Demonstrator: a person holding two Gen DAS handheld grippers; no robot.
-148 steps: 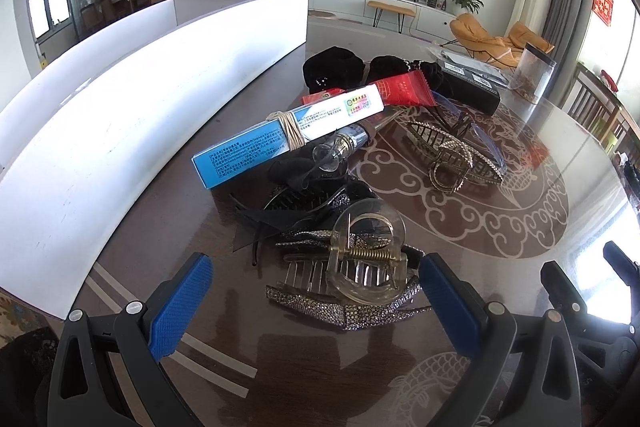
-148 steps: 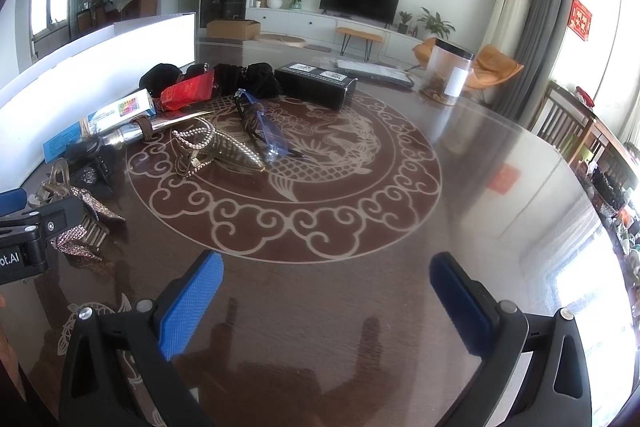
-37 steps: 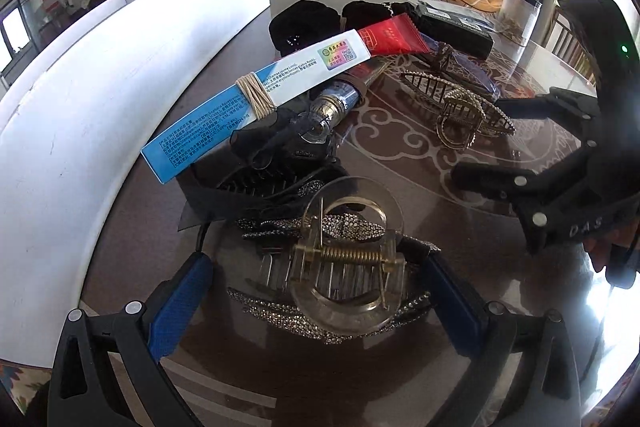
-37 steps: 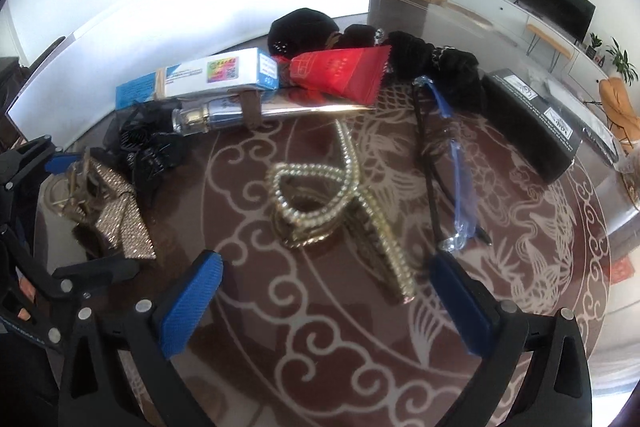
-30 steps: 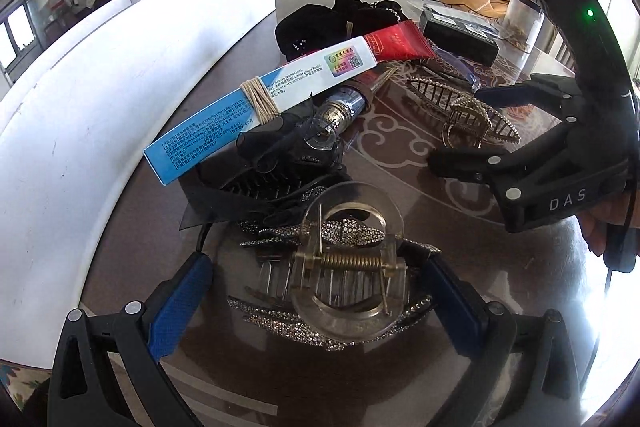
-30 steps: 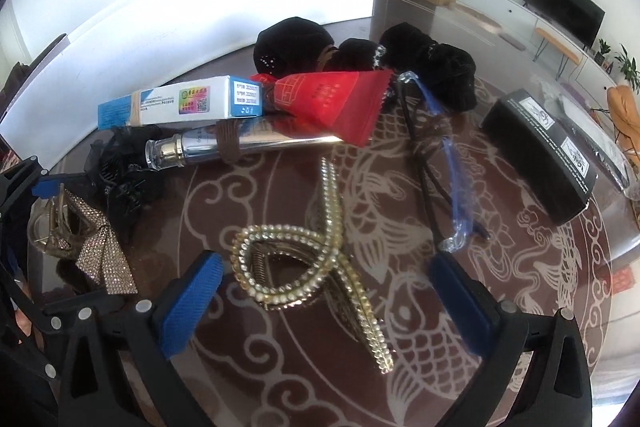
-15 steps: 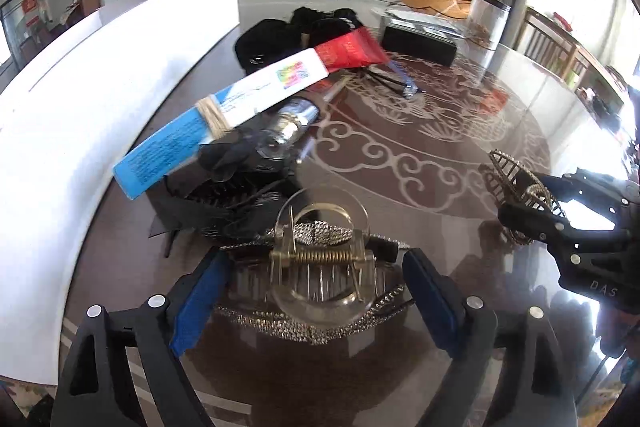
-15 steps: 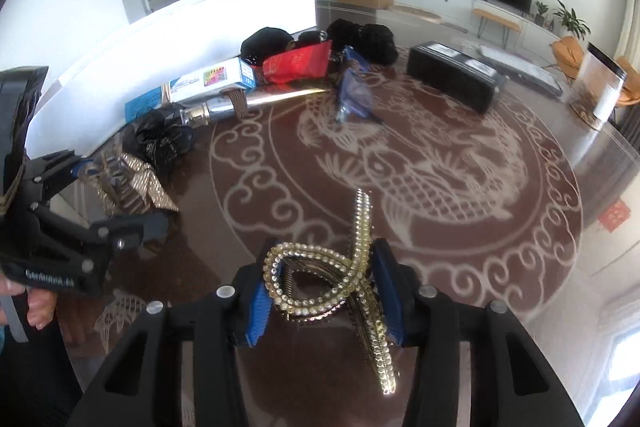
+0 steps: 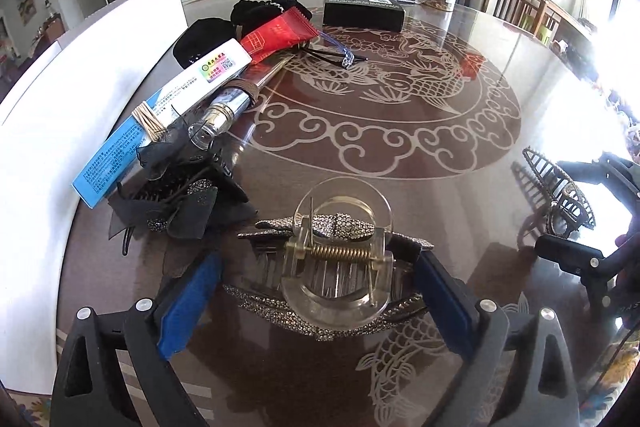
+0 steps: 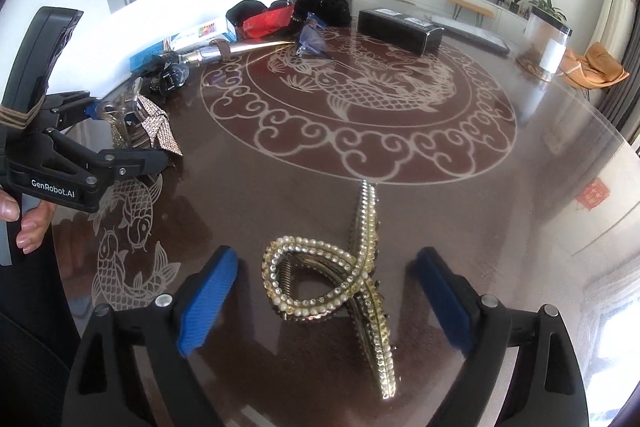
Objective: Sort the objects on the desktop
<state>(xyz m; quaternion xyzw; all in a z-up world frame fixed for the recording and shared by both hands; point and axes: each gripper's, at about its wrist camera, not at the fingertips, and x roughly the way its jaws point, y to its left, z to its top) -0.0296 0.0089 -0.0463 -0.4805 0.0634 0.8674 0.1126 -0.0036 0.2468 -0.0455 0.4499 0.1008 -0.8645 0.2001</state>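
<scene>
Pearl hair clip [image 10: 344,279], gold, looped at one end, lying on table [image 10: 460,195] between right gripper [image 10: 324,303] fingers, untouched, jaws opening. Clear hair clip [image 9: 340,259] with brass spring between left gripper [image 9: 316,303] fingers, untouched, jaws opening.

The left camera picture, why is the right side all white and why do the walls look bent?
Left wrist view: window sunlight bounces off the shiny table, washing out the right edge; the fisheye lens bends the white board. Right wrist view: similar glare at lower right, same curving.
</scene>
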